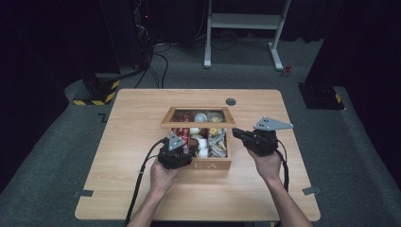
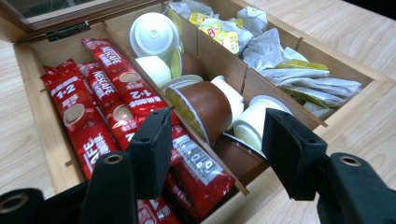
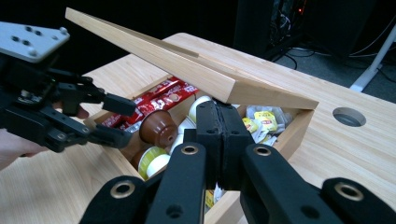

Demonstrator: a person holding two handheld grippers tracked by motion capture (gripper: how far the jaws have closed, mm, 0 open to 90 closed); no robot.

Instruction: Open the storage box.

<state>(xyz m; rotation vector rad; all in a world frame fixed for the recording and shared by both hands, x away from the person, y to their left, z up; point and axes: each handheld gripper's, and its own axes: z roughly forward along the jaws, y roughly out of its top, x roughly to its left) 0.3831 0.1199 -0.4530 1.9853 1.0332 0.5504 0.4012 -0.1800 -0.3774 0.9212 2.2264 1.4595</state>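
Observation:
A wooden box (image 1: pixel 210 165) stands mid-table with its glass-paned lid (image 1: pixel 197 125) raised at a slant. It holds red Nescafe sachets (image 2: pixel 107 98) on the left, brown and white capsules (image 2: pixel 205 105) in the middle and wrapped tea bags (image 2: pixel 289 70) on the right. My left gripper (image 2: pixel 217 140) is open just above the box's near-left part, with one jaw over the sachets and the other over the capsules. My right gripper (image 3: pixel 219 112) is shut, and its tips sit right under the lid's (image 3: pixel 187 70) free edge at the box's right side. The left gripper (image 3: pixel 122 121) hangs open across the box.
The table (image 1: pixel 142 118) has bare wood on all sides of the box and a round cable hole (image 1: pixel 231 101) behind it. A white desk frame (image 1: pixel 246 21) and a black-and-yellow striped base (image 1: pixel 97 92) stand on the floor beyond the far edge.

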